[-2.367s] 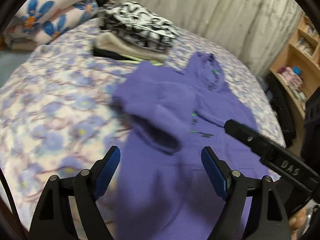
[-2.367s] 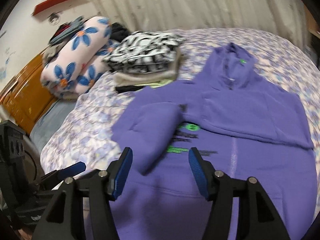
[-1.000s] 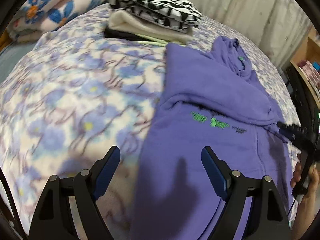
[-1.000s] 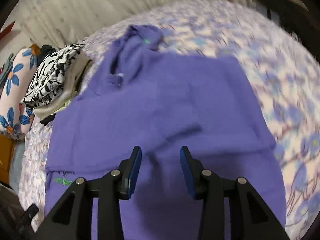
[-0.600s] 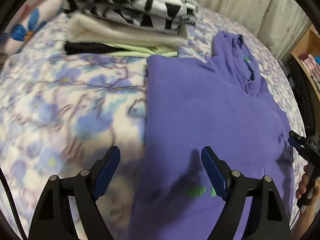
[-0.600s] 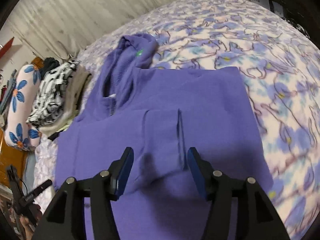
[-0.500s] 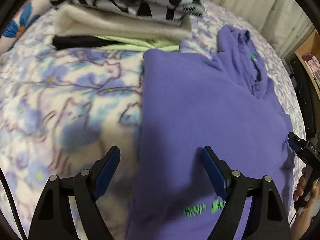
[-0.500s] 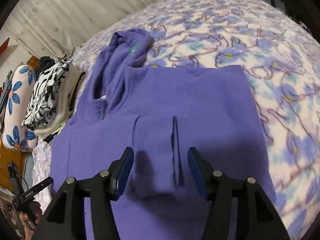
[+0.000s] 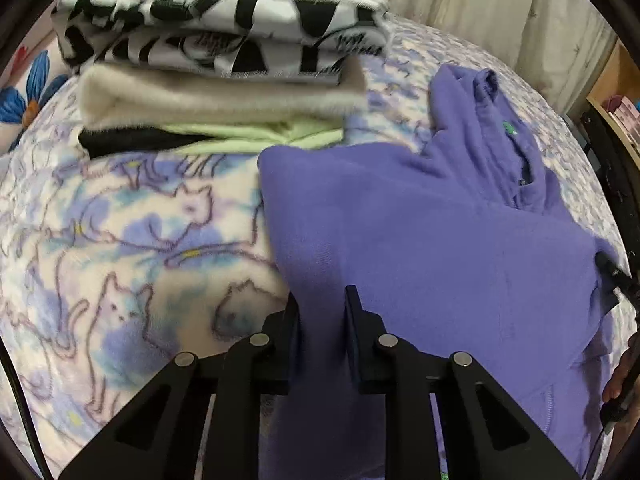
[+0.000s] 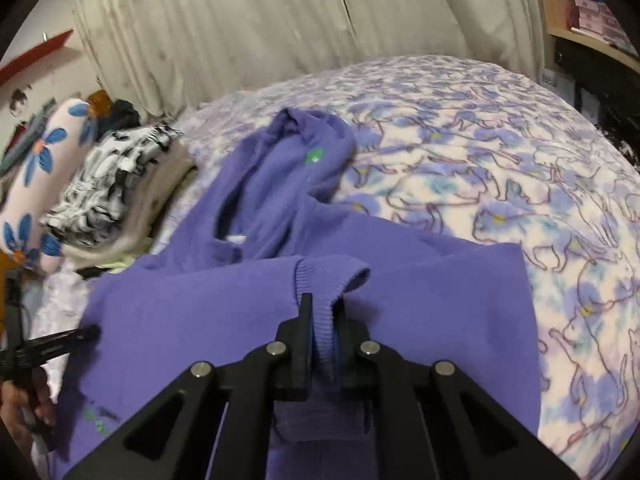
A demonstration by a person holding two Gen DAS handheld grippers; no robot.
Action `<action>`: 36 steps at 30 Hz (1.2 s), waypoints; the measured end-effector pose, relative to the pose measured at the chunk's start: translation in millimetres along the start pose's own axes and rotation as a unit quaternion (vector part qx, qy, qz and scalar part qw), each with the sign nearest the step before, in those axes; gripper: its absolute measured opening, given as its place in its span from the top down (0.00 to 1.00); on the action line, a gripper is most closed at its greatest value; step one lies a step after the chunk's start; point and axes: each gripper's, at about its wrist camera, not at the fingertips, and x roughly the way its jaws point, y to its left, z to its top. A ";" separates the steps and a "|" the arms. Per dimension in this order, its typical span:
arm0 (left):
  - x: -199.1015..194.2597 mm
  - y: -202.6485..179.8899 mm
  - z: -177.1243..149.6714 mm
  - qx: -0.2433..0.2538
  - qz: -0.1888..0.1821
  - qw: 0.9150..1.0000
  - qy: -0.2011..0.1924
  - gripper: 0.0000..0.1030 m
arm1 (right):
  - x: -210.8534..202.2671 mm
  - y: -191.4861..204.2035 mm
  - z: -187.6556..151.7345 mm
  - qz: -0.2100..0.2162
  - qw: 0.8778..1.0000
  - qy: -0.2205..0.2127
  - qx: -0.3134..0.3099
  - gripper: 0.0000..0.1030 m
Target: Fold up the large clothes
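Observation:
A purple hoodie lies flat on the bed, sleeves folded in, hood pointing away. My left gripper is shut on the hoodie's left side edge, near the shoulder. My right gripper is shut on the ribbed sleeve cuff that lies across the chest. The right gripper's tip also shows at the right edge of the left wrist view, and the left gripper's tip shows at the left of the right wrist view.
A stack of folded clothes, black-and-white on top, sits beside the hoodie's left shoulder. A flowered pillow lies beyond it. The bed has a cat-print blanket. A curtain hangs behind; shelves stand at the right.
Both grippers moved up to the hoodie's shoulder area and closed: the left on the side edge, the right on the sleeve cuff. Both were open before.

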 end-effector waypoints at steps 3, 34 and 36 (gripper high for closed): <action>-1.7 7.7 -2.0 -0.005 0.006 1.000 -0.010 0.63 | 8.5 -7.5 -5.9 -0.010 0.999 0.026 0.022 0.81; -17.5 -22.0 -46.8 0.007 -0.037 0.997 -0.066 0.66 | -30.5 23.3 -54.9 0.013 0.998 0.017 -0.053 1.00; -17.6 -22.7 -49.0 0.010 -0.030 0.997 -0.069 0.66 | -38.0 31.9 -56.9 -0.010 0.998 -0.005 -0.060 0.95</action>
